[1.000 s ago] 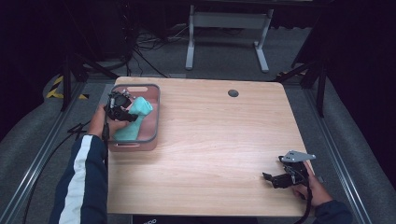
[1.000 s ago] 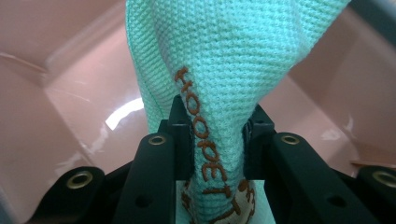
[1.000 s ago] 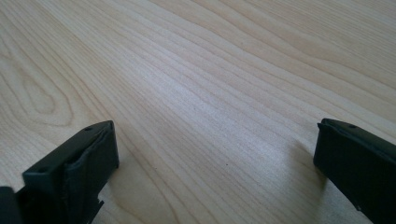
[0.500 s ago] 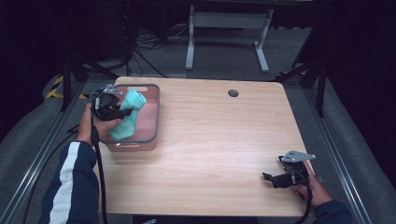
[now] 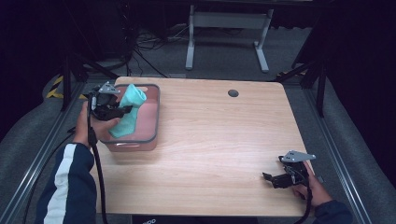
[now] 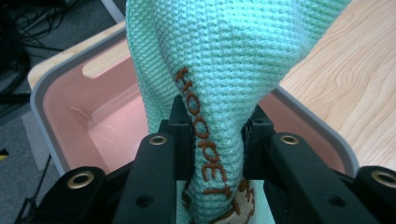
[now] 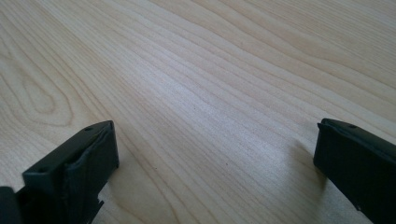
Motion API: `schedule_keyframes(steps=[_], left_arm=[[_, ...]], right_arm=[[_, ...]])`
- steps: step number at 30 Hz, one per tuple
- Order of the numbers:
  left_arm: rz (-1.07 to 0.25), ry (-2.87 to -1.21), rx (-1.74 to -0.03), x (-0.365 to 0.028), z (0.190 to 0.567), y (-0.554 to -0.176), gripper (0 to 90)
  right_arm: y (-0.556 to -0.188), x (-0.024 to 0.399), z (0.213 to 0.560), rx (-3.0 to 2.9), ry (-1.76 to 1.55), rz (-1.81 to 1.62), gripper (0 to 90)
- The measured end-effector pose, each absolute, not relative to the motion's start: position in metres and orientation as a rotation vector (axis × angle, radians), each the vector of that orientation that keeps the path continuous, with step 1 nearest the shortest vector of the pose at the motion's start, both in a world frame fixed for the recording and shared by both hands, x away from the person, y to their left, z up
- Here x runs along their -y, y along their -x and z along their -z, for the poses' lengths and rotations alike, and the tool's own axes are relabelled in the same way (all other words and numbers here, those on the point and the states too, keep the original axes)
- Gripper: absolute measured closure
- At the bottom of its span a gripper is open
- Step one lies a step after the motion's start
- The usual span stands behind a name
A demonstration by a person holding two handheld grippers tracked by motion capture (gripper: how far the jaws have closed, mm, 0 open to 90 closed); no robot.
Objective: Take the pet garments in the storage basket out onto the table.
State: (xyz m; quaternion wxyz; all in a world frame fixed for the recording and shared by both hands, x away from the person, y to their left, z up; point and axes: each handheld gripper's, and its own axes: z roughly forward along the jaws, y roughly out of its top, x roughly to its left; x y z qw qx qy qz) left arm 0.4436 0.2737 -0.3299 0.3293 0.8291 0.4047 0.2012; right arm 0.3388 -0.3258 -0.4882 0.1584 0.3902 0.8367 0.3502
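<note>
At the table's left edge, my left gripper (image 5: 122, 111) pinches a teal knit cloth (image 5: 129, 109), lifted over the pink bin (image 5: 152, 122); at lower right, my right gripper (image 5: 270, 178) rests wide open, empty, on bare wood.

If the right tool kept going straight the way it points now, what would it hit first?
Probably nothing soon: the right tool points left across the bare table, jaws open and low over the wood. The pink bin lies well off that line, though depth is uncertain.

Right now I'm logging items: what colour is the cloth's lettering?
Brown, on the mint-green cloth; clearest in the left gripper view.
</note>
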Motion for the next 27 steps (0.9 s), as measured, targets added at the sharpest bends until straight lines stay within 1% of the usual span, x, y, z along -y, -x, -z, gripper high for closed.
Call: schedule_keyframes(steps=[3, 4, 14, 27], left_arm=[[-0.532, -2.164, -1.044, -0.269, 0.326, -0.442, 71.6], [-0.554, -2.173, -1.023, -0.268, 0.325, -0.442, 71.5], [-0.541, -2.157, -0.967, -0.250, 0.314, -0.438, 71.6], [-0.518, -2.162, -0.837, -0.212, 0.297, -0.429, 71.7]], right_arm=[[-0.339, 0.326, 0.488, -2.392, -1.116, -1.001, 0.3], [-0.339, 0.326, 0.488, -2.392, -1.116, -1.001, 0.3], [-0.339, 0.326, 0.488, -2.392, -1.117, -1.001, 0.3], [-0.339, 0.326, 0.488, -2.392, -1.115, -1.001, 0.3]])
